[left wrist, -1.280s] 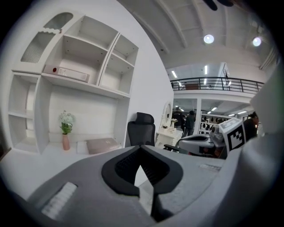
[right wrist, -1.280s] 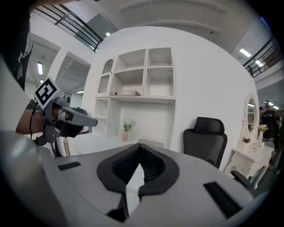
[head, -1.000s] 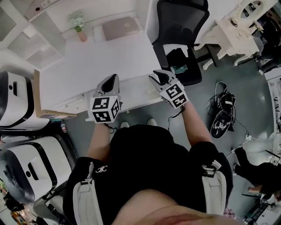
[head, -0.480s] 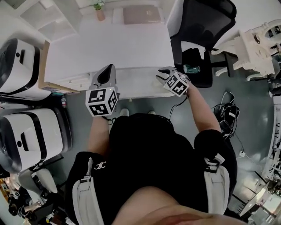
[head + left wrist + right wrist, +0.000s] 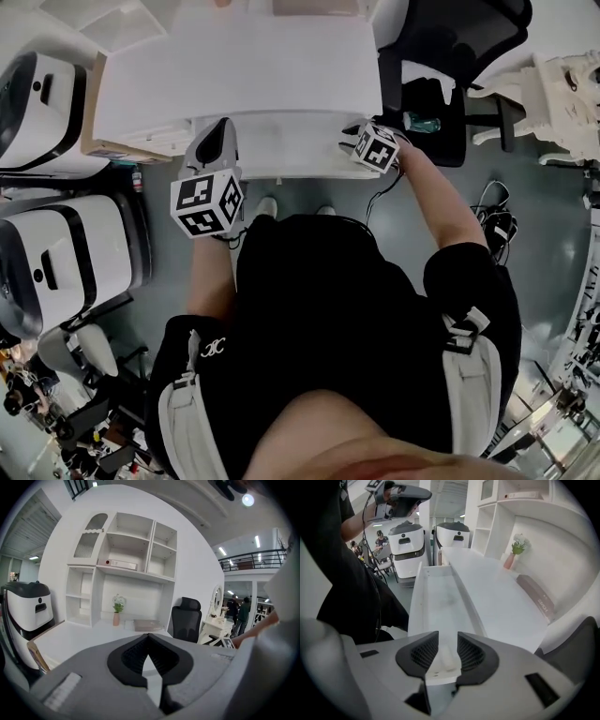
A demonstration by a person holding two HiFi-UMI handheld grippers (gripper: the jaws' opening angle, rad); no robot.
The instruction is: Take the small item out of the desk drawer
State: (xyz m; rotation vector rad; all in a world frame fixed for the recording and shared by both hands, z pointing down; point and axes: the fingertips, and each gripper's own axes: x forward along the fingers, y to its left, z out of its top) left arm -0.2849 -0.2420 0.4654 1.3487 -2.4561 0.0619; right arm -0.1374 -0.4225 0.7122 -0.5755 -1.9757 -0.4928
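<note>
The white desk (image 5: pixel 244 66) has its shallow drawer (image 5: pixel 281 150) pulled out below the front edge. In the right gripper view a small white block (image 5: pixel 447 658) lies on the drawer (image 5: pixel 436 597) floor at its near end. My right gripper (image 5: pixel 447 656) straddles that block. Its jaws are opening and the pads stand clear of the block's sides. From the head view the right gripper (image 5: pixel 349 141) sits at the drawer's right end. My left gripper (image 5: pixel 221 126) hovers over the drawer's left part. The left gripper (image 5: pixel 149 638) has its tips together and holds nothing.
A black office chair (image 5: pixel 441 37) stands right of the desk. White machines (image 5: pixel 37 94) and a cardboard box (image 5: pixel 92 112) crowd the left side. A potted plant (image 5: pixel 509 559) and a flat brown book (image 5: pixel 536 597) rest at the desk's back, under white shelves (image 5: pixel 122 550). Cables (image 5: pixel 497 220) lie on the floor.
The head view has tilted, so the desk sits higher in frame. My right gripper has gone right and down to the drawer's end. The left gripper has stayed over the drawer's left part.
</note>
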